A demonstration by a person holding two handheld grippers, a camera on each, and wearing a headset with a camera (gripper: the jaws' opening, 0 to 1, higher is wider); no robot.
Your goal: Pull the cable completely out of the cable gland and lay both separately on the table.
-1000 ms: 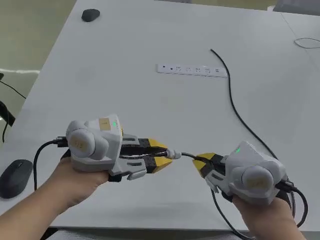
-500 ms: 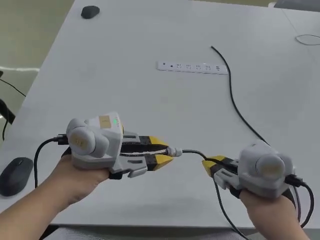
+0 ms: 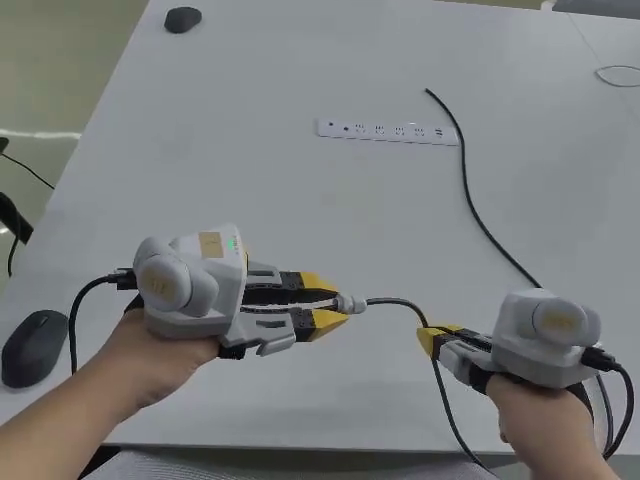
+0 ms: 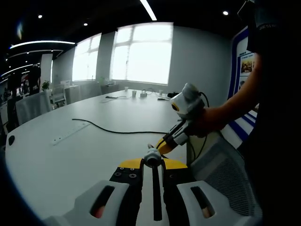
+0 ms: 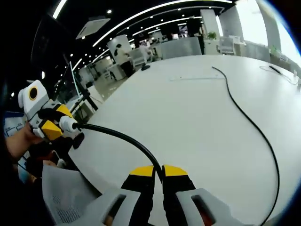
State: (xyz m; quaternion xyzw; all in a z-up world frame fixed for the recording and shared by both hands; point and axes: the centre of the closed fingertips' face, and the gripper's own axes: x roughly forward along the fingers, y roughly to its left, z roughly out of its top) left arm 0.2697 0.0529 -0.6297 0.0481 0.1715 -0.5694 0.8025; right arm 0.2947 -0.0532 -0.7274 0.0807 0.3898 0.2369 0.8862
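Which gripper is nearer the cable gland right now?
Left. The left gripper clamps the cable gland at its jaw tips; the right gripper grips the cable farther along, apart from it.

Lower left of frame, your left gripper point(image 3: 330, 305): rounded pale-grey shell, yellow-tipped black jaws, green light on top, black lead point(image 3: 85, 300) off its rear. Lower right, your right gripper point(image 3: 432, 338): same grey shell, yellow tips.
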